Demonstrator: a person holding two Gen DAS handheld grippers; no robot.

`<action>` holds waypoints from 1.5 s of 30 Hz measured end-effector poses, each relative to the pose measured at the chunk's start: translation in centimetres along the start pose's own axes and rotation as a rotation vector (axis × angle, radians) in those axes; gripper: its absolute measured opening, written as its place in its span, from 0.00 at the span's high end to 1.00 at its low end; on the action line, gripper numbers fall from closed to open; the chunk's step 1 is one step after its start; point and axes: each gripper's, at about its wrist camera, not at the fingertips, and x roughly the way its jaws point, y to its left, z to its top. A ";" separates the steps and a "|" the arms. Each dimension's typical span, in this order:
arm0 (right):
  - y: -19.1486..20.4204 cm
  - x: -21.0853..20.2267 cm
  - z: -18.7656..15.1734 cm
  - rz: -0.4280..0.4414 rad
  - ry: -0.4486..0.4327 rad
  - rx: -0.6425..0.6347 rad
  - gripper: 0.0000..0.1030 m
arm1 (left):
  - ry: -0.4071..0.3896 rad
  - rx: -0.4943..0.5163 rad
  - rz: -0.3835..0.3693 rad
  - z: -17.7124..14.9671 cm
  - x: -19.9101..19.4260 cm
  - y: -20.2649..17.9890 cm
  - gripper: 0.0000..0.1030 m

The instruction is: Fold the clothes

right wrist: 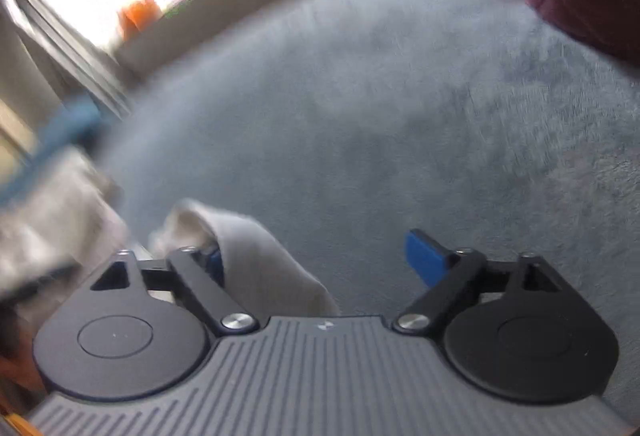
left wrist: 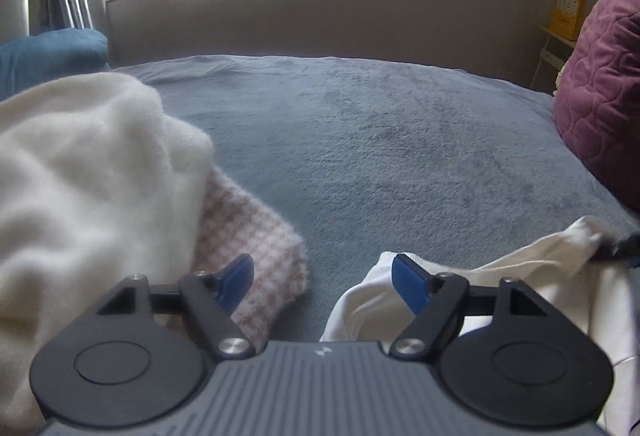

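To the left of my left gripper (left wrist: pixel 324 282) lies a fluffy white garment (left wrist: pixel 88 171), with a pink houndstooth cloth (left wrist: pixel 256 236) under my left finger. The jaws stand wide, holding nothing, over the grey-blue blanket (left wrist: pixel 380 139). A white garment (left wrist: pixel 520 276) lies beneath my right finger; a purple quilted cushion (left wrist: pixel 600 83) sits far right. My right gripper (right wrist: pixel 320 260) is spread wide too, a fold of whitish cloth (right wrist: pixel 256 252) draped against its left finger.
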 end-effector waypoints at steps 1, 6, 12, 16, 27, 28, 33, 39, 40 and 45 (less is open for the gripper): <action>0.5 1.0 -0.1 -0.064 0.066 -0.034 0.15 | 0.006 -0.014 0.000 -0.2 -0.4 0.0 0.25; 2.6 -1.4 -1.9 -0.136 0.077 -0.148 0.15 | 0.010 -0.029 0.014 -1.5 -5.0 0.9 0.25; 2.1 -12.2 -3.9 0.042 -0.081 -0.089 0.14 | 0.008 -0.031 0.034 -3.3 -11.1 2.2 0.23; 2.3 -16.1 -9.6 0.156 -0.029 0.010 0.14 | 0.027 -0.035 0.006 -5.8 -14.6 1.3 0.21; 7.7 -18.0 -27.3 0.045 0.233 -0.071 0.33 | 0.147 0.105 -0.160 -16.1 -20.2 -5.6 0.21; 8.0 -18.4 -28.1 0.022 0.243 -0.100 0.33 | 0.146 0.121 -0.163 -16.7 -20.7 -6.1 0.21; 9.8 -20.4 -31.1 -0.027 0.286 -0.242 0.34 | 0.134 0.184 -0.176 -19.2 -22.7 -7.9 0.21; 13.6 -23.5 -34.6 0.003 0.329 -0.597 0.34 | 0.122 0.204 -0.163 -20.7 -24.0 -8.3 0.21; 14.2 -23.2 -35.3 -0.017 0.357 -0.658 0.34 | 0.122 0.204 -0.163 -20.9 -24.1 -8.3 0.21; 14.3 -21.0 -37.4 -0.162 0.419 -0.780 0.56 | 0.122 0.206 -0.165 -21.9 -24.8 -8.3 0.21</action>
